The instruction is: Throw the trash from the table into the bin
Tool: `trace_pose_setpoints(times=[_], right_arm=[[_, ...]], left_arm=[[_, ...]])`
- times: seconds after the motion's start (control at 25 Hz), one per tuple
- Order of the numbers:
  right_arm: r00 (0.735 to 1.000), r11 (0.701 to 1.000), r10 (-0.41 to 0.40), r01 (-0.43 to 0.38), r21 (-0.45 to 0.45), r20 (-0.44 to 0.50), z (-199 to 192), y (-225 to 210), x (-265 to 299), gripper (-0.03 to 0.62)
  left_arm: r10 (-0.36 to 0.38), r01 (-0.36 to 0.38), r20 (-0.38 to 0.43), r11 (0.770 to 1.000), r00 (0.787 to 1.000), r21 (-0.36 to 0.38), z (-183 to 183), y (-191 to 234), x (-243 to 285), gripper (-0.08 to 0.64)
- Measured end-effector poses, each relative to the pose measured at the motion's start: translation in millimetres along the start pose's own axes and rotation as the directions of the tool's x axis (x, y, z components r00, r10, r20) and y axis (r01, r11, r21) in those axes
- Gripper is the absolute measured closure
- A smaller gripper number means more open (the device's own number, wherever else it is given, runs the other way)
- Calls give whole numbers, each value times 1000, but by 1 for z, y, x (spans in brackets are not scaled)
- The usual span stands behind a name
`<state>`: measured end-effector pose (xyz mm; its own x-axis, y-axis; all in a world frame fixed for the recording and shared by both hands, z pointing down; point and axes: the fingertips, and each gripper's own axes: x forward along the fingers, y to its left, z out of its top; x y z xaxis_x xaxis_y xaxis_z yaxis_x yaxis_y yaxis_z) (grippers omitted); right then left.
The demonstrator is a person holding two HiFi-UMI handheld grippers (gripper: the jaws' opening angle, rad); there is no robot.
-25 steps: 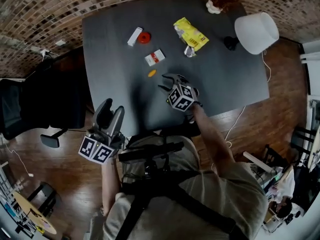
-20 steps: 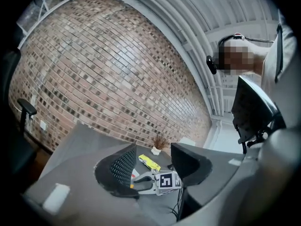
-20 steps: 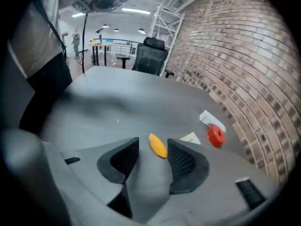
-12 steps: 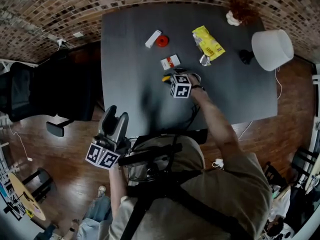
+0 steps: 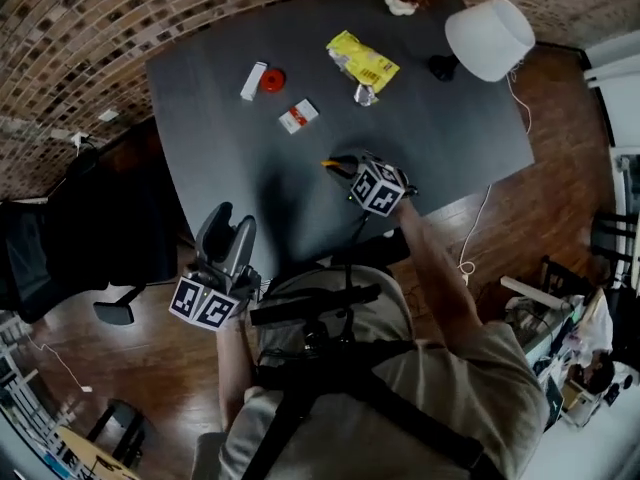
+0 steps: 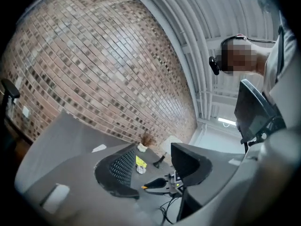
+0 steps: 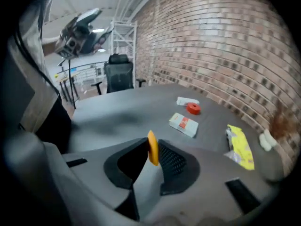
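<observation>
A small orange piece [image 7: 152, 147] stands on edge between the pads of my right gripper [image 7: 151, 154], whose jaws are closing on it. In the head view the right gripper [image 5: 335, 165] holds this orange piece [image 5: 328, 164] just above the dark table [image 5: 230, 148], near its front edge. On the table lie a white-and-red packet [image 5: 297, 116], a red cap [image 5: 273, 80], a white piece [image 5: 253, 80] and a yellow wrapper [image 5: 362, 61] with crumpled foil [image 5: 365, 94]. My left gripper [image 5: 232, 218] hangs shut and empty off the table's front left. No bin is in view.
A white lamp [image 5: 489, 36] and a small dried plant [image 5: 402, 3] stand at the table's far right. A black office chair [image 5: 60, 238] sits left of the table on the wooden floor. A cable [image 5: 470, 258] trails off the right edge. A brick wall runs behind.
My right gripper reached out to the orange piece on the table, closed round it and drew back with it toward the front edge. The left gripper stayed where it was.
</observation>
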<state>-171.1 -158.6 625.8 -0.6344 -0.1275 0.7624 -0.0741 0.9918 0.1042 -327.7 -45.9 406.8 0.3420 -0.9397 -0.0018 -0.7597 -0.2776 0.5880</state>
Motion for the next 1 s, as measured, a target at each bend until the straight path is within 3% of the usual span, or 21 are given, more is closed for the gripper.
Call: trace_pose_setpoints(times=[0.12,0.2,0.32,0.48,0.56,0.6,0.68,0.76,0.88,1.0], right_arm=[[981,961,-170,145,235,89,-20,1,-78,526],[947,891,-306,248,380,100,-38,6,-127,526],[881,729,-470,360,583,45,-93,36,-176,526],[781,447,-614,462,766,-113,-183,96,-237,526],[758,348,-628,475,808,-176,-220,125,-250,526],[754,315,-625,480,819,-202,-237,137,-253,526],[757,278,-607,489,826,-244,-265,158,-253,526],[770,273,-579,494,826,-269,-287,176,-248,526],[792,299,-544,491,818,-276,-310,195,-239,526],[804,334,-528,492,804,-273,-333,200,-236,526]], left_arm=[[-148,146,-94,989,985,-24,-22,-10,35,337],[-234,231,-149,972,961,-40,-33,-16,50,337],[-318,316,-197,948,927,-43,-39,-28,59,337],[-430,429,-243,901,869,-63,-57,-72,79,337],[-453,454,-277,889,847,-65,-71,-95,80,337],[-463,466,-294,883,836,-64,-77,-106,79,337],[-479,487,-323,871,816,-62,-92,-127,78,337],[-484,496,-345,866,804,-59,-104,-146,75,337],[-471,489,-361,871,805,-46,-116,-173,63,337],[-444,467,-354,884,823,-24,-126,-193,50,337]])
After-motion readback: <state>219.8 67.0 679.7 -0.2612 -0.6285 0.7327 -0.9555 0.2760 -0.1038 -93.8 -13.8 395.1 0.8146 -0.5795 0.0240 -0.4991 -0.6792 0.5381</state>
